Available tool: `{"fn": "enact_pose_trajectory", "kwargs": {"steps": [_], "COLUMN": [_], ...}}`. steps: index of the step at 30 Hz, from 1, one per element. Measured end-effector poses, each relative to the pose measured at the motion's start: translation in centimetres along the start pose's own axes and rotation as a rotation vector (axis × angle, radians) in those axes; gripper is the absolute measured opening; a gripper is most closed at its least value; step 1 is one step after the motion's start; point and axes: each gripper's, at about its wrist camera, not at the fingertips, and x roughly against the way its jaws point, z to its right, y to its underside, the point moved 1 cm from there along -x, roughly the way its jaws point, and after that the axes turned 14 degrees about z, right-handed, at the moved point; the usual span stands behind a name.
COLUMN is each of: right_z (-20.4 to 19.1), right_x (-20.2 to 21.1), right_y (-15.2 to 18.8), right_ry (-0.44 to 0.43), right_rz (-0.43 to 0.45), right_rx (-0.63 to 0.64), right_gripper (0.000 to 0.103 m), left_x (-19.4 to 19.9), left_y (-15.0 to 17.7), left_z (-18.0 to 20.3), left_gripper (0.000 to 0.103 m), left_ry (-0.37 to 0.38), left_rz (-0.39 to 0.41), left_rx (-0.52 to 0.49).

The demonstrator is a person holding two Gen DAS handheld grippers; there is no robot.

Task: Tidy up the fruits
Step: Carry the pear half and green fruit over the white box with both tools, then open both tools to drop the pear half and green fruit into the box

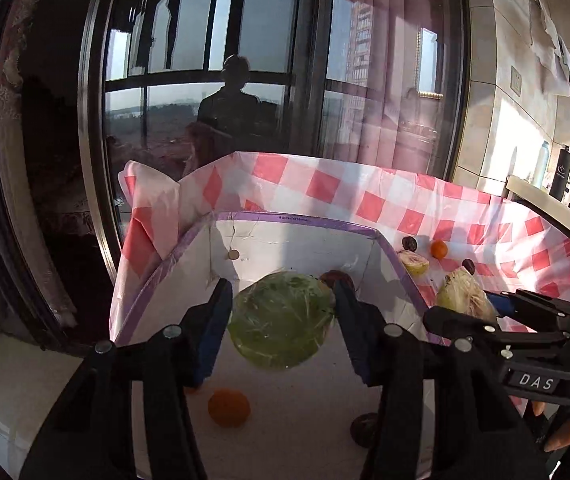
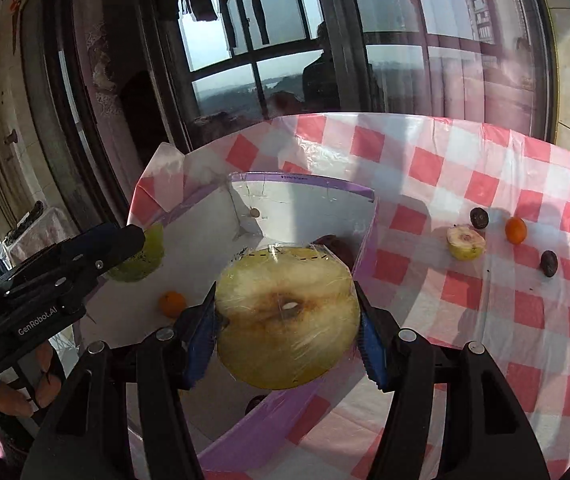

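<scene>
I have the left gripper [image 1: 283, 288] pinching a green half [image 1: 281, 322], the right gripper [image 2: 285, 296] a yellow half [image 2: 289, 320], over the twelve-o'clock box [image 1: 293, 236] for dropping.

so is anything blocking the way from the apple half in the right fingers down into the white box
Nothing visible does. The plastic-wrapped cut apple half, clamped in the right gripper, hangs over the open white box with the purple rim. The small orange fruit on the box floor sits off to the left.
</scene>
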Motion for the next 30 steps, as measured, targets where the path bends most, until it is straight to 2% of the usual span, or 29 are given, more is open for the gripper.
{"fn": "enact_pose_trajectory", "kwargs": {"steps": [2,5,7,10,11,13,14,16,17,18,19,23,30], "right_z": [-2.0,-4.6,-5.6,-6.1,-6.3,-6.6,-6.7,-7.1,-7.1,-7.0,-6.9,-6.8,-6.4], "right_x": [-1.9,-4.3,-5.8,-7.4,-7.6,-8.2,-8.4,-8.7,-8.6,-8.5,-8.4,-7.8,-7.1], "right_y": [0.4,1.3,2.1,3.1,3.3,3.7,3.9,4.1,4.1,4.0,4.0,4.1,3.9], "right_ry": [0.016,0.033,0.053,0.037,0.032,0.021,0.014,0.015,0.018,0.016,0.013,0.018,0.006], "right_rz": [-0.092,-0.206,-0.277,-0.350,-0.364,-0.395,-0.406,-0.407,-0.401,-0.395,-0.391,-0.376,-0.337], "right_rx": [0.122,0.277,0.354,0.401,0.411,0.420,0.421,0.432,0.433,0.428,0.419,0.404,0.357], "right_gripper": [0.060,0.060,0.060,0.060,0.060,0.060,0.060,0.070,0.077,0.078,0.078,0.080,0.083], "left_x": [-1.8,-4.5,-5.9,-6.1,-5.8,-5.5,-5.5,-5.3,-5.2,-5.1,-5.0,-5.3,-5.4], "left_y": [-0.3,0.0,0.8,1.9,1.9,2.1,2.3,2.3,2.2,2.1,2.0,1.9,2.1], "left_z": [-1.6,-3.2,-3.9,-5.0,-5.3,-5.7,-6.0,-6.4,-6.5,-6.5,-6.4,-5.7,-5.7], "left_gripper": [0.035,0.033,0.033,0.033,0.035,0.053,0.064,0.064,0.068,0.077,0.079,0.081,0.083], "left_ry": [-0.020,0.025,0.022,0.033,0.043,0.034,0.029,0.044,0.050,0.052,0.046,0.032,0.020], "left_rz": [-0.063,-0.188,-0.254,-0.284,-0.274,-0.262,-0.259,-0.253,-0.249,-0.243,-0.237,-0.245,-0.263], "left_rx": [-0.034,-0.054,-0.070,-0.031,-0.017,-0.004,0.006,0.035,0.045,0.048,0.039,0.003,-0.003]}}
